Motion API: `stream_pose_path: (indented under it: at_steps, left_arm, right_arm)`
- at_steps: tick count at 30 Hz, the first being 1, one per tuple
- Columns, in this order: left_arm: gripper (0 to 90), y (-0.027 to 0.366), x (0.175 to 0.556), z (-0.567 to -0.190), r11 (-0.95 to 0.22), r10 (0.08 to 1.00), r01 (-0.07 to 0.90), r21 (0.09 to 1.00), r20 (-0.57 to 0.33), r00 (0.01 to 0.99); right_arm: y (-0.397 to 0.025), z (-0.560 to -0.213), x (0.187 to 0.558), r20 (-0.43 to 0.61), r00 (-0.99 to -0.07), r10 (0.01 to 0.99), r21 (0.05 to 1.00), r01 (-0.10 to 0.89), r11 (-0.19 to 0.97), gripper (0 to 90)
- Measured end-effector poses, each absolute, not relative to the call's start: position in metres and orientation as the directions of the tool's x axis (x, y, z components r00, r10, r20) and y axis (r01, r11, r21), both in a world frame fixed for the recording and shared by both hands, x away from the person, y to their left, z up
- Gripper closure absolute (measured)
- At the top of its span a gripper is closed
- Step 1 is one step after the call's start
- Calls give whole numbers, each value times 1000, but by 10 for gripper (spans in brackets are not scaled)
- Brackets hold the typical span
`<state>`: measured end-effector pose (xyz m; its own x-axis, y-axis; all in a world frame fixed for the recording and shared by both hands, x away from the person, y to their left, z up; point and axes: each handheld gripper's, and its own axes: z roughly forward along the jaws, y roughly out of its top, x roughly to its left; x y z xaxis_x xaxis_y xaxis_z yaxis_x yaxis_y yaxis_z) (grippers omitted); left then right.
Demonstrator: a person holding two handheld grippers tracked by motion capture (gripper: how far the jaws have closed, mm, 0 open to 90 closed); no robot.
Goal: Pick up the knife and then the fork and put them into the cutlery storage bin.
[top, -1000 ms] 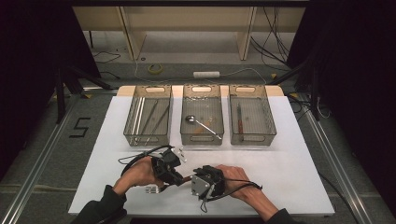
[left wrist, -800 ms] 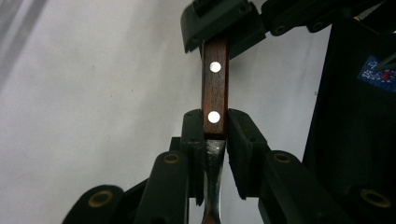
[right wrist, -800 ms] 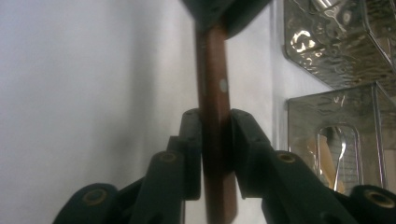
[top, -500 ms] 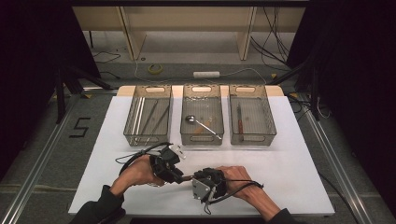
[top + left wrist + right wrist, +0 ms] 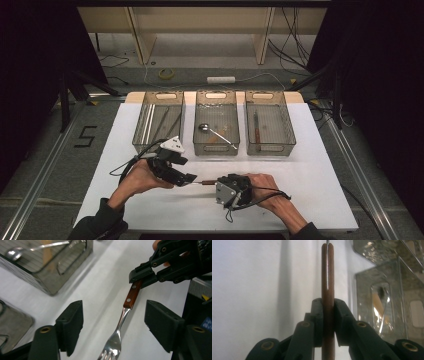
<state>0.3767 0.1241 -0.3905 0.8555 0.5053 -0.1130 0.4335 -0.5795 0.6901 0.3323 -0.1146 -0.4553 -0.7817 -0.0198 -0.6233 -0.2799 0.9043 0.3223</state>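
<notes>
A fork (image 5: pixel 130 296) with a red-brown wooden handle and steel tines lies low over the white table (image 5: pixel 300 170), stretched between the two grippers. My right gripper (image 5: pixel 328 306) is shut on the handle (image 5: pixel 328 270), which it holds edge-on; from the left gripper view it (image 5: pixel 139 281) clamps the handle's far end. My left gripper (image 5: pixel 116 315) is open, its jaws standing wide on either side of the fork's neck without touching it. In the high view the left gripper (image 5: pixel 189 178) faces the right gripper (image 5: pixel 218 183) near the table's front, the fork (image 5: pixel 204 182) between them.
Three metal mesh baskets stand in a row at the back: the left basket (image 5: pixel 142 122) holds long utensils, the middle basket (image 5: pixel 200 142) a spoon (image 5: pixel 204 128), the right basket (image 5: pixel 285 125) a wooden-handled knife (image 5: pixel 257 129). A cable (image 5: pixel 127 165) loops from the left gripper.
The right gripper has shifted slightly right with the fork's handle. The left hand has drawn back to the left, so more of the fork shows between the grippers.
</notes>
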Motion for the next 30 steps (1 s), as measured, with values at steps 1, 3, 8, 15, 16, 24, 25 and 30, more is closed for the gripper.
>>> stream_pose_path:
  at_steps: [1,3,8,15,16,24,25,30]
  left_arm:
    - [286,125,377,-389,-569,511,430,701,-108,853]
    - [271,125,376,-388,-542,525,418,729,-96,846]
    - [244,130,374,-387,-485,565,391,782,-62,823]
    - [208,139,373,-386,-405,612,386,829,-67,788]
    - [204,140,372,-387,-399,618,381,834,-62,783]
    - [201,150,367,-392,-340,638,330,881,-42,769]
    - [201,151,366,-393,-327,641,329,886,-48,766]
    - [201,159,362,-400,-288,667,313,905,-45,743]
  right_arm:
    - [-117,-455,333,-620,-785,-3,329,-263,907,801]
    - [-121,-453,336,-626,-780,-2,325,-264,908,805]
    - [-130,-449,342,-624,-780,48,353,-227,908,809]
    - [-148,-447,353,-605,-784,141,385,-133,913,810]
    - [-150,-446,355,-605,-780,161,397,-120,910,809]
    - [-166,-442,363,-582,-776,243,424,-35,905,809]
    - [-168,-441,363,-581,-776,244,427,-35,904,809]
    - [-175,-436,367,-568,-769,293,460,-2,888,809]
